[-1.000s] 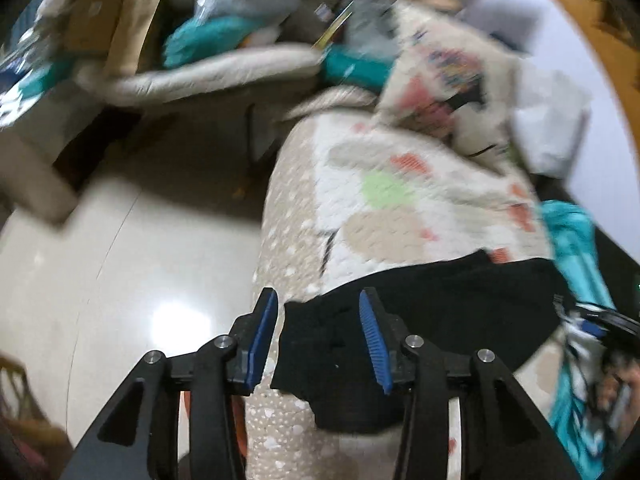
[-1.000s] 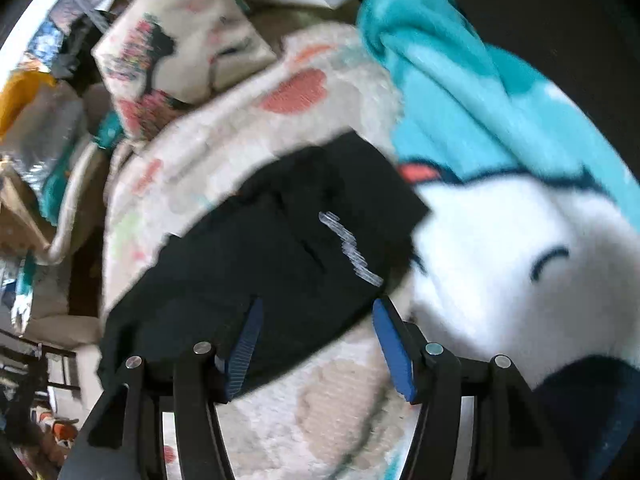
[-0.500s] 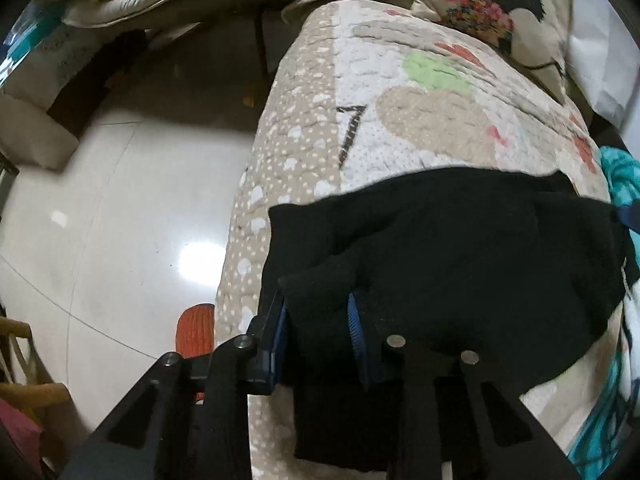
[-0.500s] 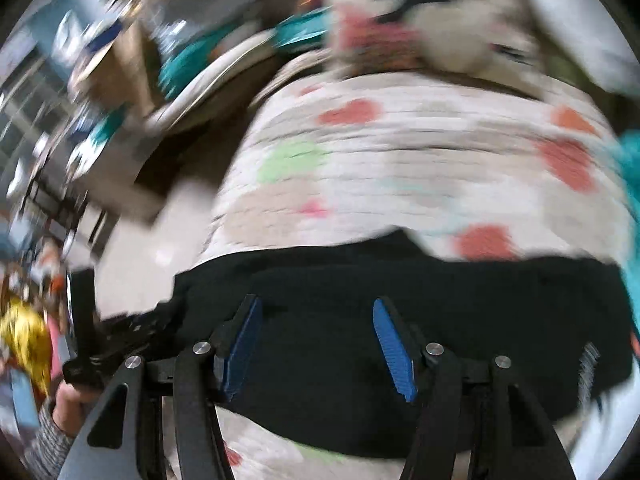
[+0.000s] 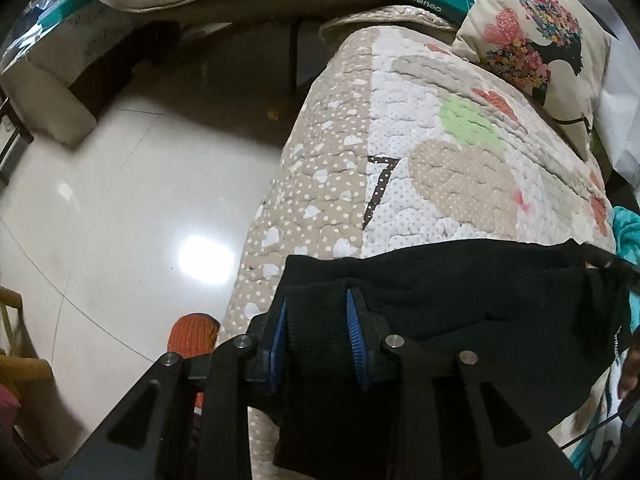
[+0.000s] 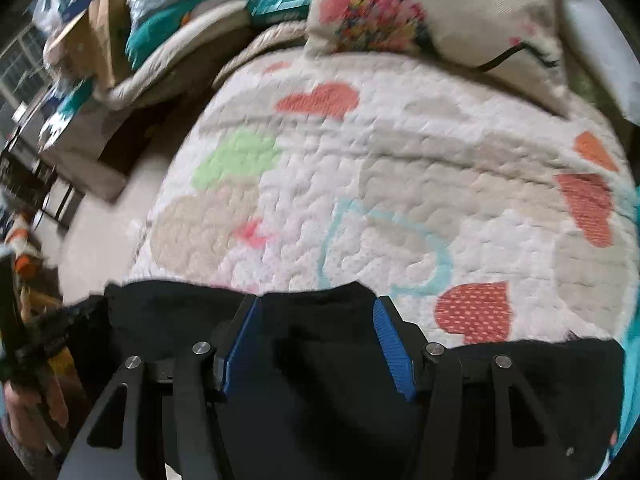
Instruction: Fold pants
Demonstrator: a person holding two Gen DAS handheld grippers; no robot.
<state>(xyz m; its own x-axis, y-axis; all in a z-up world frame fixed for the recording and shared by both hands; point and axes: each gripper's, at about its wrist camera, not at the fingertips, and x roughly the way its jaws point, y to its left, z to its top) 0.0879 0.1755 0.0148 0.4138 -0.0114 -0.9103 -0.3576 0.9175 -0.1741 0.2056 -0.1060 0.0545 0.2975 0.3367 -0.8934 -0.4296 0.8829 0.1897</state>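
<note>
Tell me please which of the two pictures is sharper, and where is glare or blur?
Left wrist view: sharp, with a bright lamp glare on the glossy floor and fisheye bending at the edges; the black pants show little detail. Right wrist view: motion blur smears the quilt and the pillow; its corners are dark.

Each gripper has a black frame with triangular cut-outs and 2 fingers with ribbed blue pads (image 5: pixel 354 336) (silver round screws sit at the joints). In the right wrist view a hand (image 6: pixel 24 404) shows a grey knitted sleeve cuff (image 6: pixel 20 450).
</note>
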